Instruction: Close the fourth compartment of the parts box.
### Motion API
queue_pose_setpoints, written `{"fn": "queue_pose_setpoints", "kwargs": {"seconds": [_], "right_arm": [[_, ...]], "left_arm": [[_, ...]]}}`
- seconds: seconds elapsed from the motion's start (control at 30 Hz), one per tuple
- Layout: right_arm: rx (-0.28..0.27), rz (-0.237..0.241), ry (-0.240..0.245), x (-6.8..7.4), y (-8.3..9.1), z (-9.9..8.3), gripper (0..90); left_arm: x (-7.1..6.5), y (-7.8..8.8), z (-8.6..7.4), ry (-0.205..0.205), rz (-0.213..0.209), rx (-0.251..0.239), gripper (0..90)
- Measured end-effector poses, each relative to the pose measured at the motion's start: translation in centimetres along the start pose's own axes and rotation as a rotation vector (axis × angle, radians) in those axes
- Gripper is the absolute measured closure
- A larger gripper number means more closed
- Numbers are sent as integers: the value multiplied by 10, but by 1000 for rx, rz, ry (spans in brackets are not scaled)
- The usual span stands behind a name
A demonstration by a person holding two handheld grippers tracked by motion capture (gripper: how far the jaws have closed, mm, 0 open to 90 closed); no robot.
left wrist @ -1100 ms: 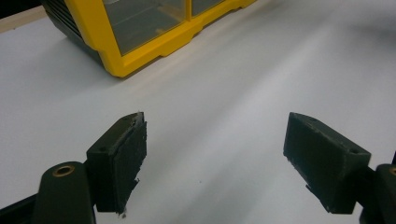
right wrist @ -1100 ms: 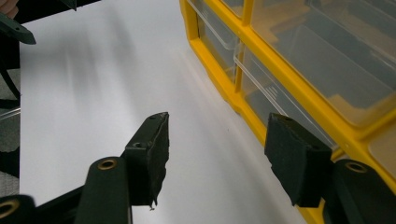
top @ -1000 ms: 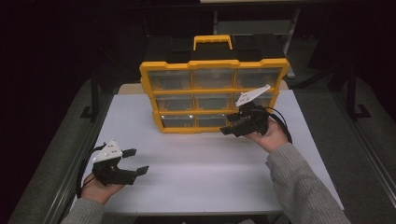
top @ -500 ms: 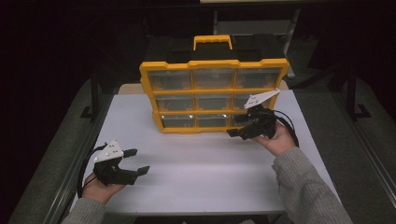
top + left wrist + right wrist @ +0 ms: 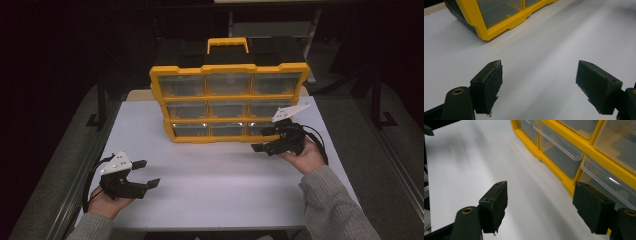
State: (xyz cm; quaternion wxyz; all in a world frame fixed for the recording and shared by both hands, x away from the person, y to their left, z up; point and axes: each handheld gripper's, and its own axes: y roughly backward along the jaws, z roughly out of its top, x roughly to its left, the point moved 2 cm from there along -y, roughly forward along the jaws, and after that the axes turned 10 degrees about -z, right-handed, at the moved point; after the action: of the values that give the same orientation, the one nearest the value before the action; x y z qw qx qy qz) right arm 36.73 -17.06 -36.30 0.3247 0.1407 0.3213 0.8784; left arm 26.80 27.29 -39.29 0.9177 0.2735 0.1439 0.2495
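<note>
The yellow organiser (image 5: 229, 100) stands upright at the far middle of the white desk (image 5: 220, 190), leaning slightly back, its nine clear drawers (image 5: 227, 108) facing the person in three rows. It is hard moulded plastic: stiff, smooth, likely slippery on its glossy faces, and probably light unless the drawers are loaded, which I cannot tell. The whole case is best lifted by the yellow handle (image 5: 227, 44) on top. Each drawer is thin transparent plastic with a protruding lip along its upper front edge, seen closely in the right gripper view (image 5: 560, 145); that lip is the natural place to pinch and pull, gently, since thin clear plastic can crack. The right claw (image 5: 263, 140) sits just beside the bottom-right drawer, jaws spread, having just been opening, nothing between them. The left claw (image 5: 146, 174) rests well apart near the desk's front left, jaws spread wide and empty.
</note>
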Motion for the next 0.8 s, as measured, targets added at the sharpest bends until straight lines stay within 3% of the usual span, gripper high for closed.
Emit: {"fn": "queue_pose_setpoints", "kwargs": {"seconds": [0.37, 0.8], "right_arm": [[-16, -27, -51, -10, 13, -25, 217], [-29, -92, -99, -19, 30, -51, 145]], "left_arm": [[0, -1, -2, 5, 0, 0, 205], [-4, 0, -2, 4, 14, 0, 186]]}}
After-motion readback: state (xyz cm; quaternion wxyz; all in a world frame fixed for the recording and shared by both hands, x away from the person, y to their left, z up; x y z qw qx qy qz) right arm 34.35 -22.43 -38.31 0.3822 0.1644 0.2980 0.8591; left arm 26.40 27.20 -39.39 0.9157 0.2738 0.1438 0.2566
